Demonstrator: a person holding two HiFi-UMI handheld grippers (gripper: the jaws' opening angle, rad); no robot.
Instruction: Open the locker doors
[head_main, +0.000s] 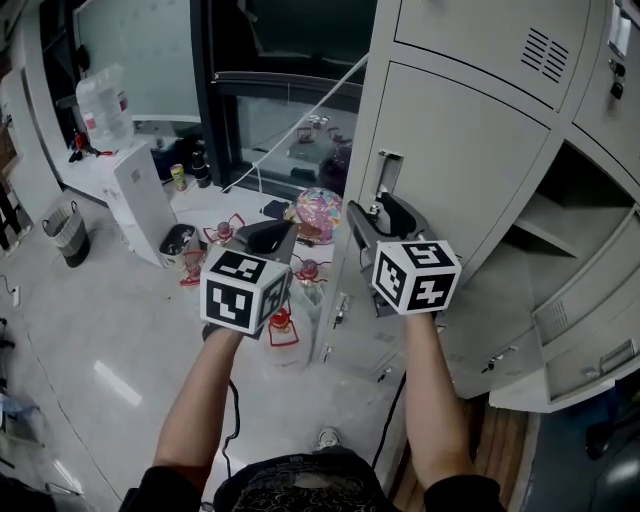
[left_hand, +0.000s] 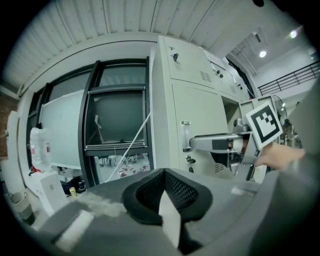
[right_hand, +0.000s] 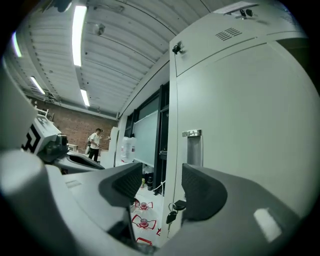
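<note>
The right hand-held gripper (right_hand: 161, 187), released and empty, faces one closed door (head_main: 455, 150) at its handle (right_hand: 193, 148) edge. The left hand-held gripper (left_hand: 165, 195), clenched empty, faces open air.

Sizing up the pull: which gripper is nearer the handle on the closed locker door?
Right. The right gripper, jaws open, points at the door handle from close by. The left gripper is off to the left, beside the locker.
</note>
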